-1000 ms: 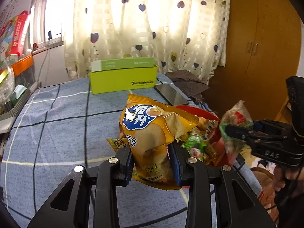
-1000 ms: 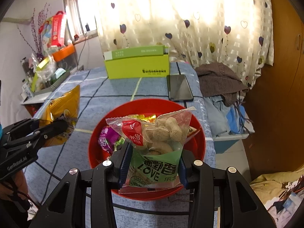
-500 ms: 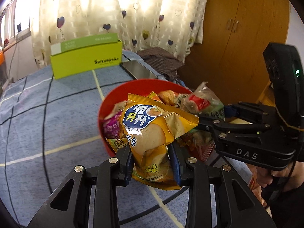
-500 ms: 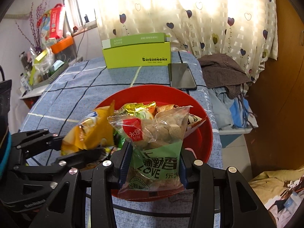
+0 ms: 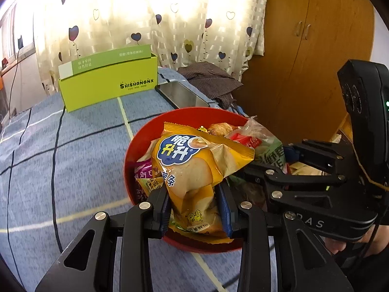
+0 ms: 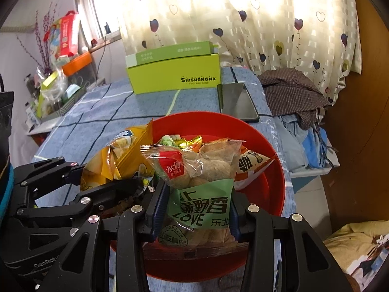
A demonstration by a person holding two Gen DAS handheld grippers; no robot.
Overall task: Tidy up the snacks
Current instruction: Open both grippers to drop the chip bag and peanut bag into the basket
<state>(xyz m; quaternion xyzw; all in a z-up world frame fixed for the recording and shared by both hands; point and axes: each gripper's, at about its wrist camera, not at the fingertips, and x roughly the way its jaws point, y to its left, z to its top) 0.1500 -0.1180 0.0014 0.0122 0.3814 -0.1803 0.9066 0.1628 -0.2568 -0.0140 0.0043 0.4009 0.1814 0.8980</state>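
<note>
glossy red plastic bowl (image 5: 136,150), crinkly foil bag (image 5: 194,170)

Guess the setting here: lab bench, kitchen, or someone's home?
Most likely a lived-in bedroom at home. The red bowl of snacks sits on a blue checked cloth, which could be a bed. Behind it hang heart-print curtains, with a wooden wardrobe and crumpled clothes alongside.

– Where have you got yourself?

– You're in a home bedroom. You're working over a bed (image 6: 102,112) with a blue checked cover. Heart-print curtains (image 6: 243,19) hang at its far edge, lit from behind.

– Anything else?

– A wooden wardrobe (image 5: 316,56) stands past the bed's right edge, clothes (image 6: 291,92) lie heaped at its far right corner, and a cluttered shelf (image 6: 56,92) sits under the window (image 6: 97,7).
</note>
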